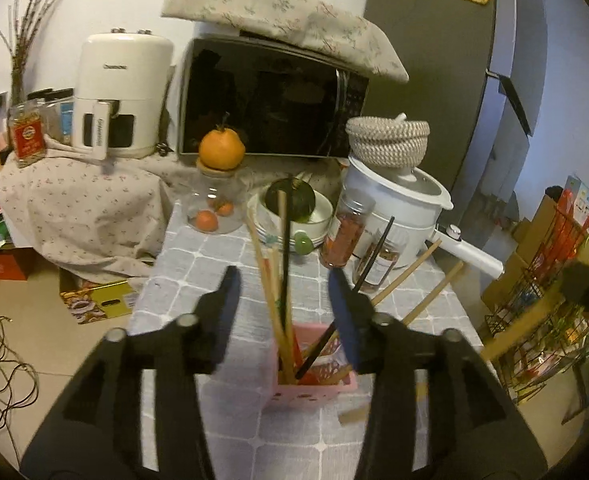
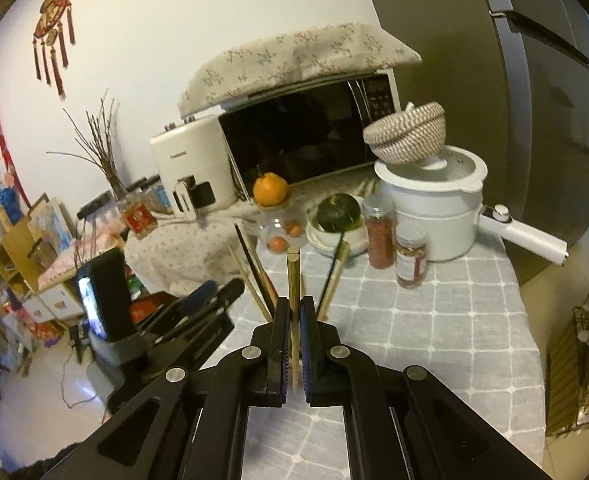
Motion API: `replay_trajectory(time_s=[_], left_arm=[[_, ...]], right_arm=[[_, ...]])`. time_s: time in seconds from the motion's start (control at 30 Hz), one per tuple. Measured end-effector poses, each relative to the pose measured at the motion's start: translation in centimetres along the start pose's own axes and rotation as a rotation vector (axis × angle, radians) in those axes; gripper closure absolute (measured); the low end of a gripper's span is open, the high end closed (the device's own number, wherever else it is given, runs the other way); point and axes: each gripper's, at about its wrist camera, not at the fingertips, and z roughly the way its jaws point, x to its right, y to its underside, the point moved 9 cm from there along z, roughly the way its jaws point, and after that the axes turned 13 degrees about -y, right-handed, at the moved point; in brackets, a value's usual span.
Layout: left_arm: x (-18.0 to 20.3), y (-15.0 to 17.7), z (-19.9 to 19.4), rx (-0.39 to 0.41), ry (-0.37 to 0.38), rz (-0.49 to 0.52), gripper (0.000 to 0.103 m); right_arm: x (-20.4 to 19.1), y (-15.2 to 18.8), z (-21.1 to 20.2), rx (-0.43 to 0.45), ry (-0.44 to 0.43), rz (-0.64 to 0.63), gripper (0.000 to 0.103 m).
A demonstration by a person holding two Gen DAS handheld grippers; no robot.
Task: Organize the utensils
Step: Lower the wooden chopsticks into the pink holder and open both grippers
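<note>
Grey checked tablecloth point(image 1: 214, 264) under a pink holder point(image 1: 314, 384) w/ chopsticks. Right gripper point(image 2: 293, 320) pinches 2 wooden chopsticks point(image 2: 293, 276) upright beside it; left gripper point(image 1: 284, 300) spread, empty, above the holder. Risk: the pair twists or snags leaning sticks, tipping the light holder.

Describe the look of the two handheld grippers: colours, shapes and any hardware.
Both grippers are matte black plastic. The left gripper has two broad, angular linkage arms joined by round silver pivot pins, ending in tapered fingers faced with blue pads. The right gripper is built the same: black links, silver pins, blue ribbed pads on its fingers. No cables, sleeves or markings show.
</note>
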Motion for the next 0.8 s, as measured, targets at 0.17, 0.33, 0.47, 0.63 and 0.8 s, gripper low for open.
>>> replay_trajectory(time_s=[0.17,0.33,0.47,0.63,0.8], left_arm=[[-2.5,0.4,-1.4,-0.031,-0.047,0.011,0.042],[-4.2,2.0,-1.1,-0.104,-0.093,0.065,0.040],[-5.3,3.5,-0.6,-0.162,-0.118,0.091,0.040],[-6.0,4.7,-0.1,-0.216,-0.125,0.100,0.040],[-5.6,5.1,-0.1,-0.230,-0.112,0.110,0.040]], right_arm=[[-0.9,-1.9,0.7,0.050,0.003,-0.019,0.098],[-1.3,-2.8,2.4,0.070,0.022,-0.047,0.098],[-1.0,-2.5,4.0,0.058,0.065,-0.080,0.098],[-0.2,-1.4,6.1,0.008,0.084,-0.075,0.098],[0.7,-0.4,7.8,-0.024,0.094,-0.070,0.098]])
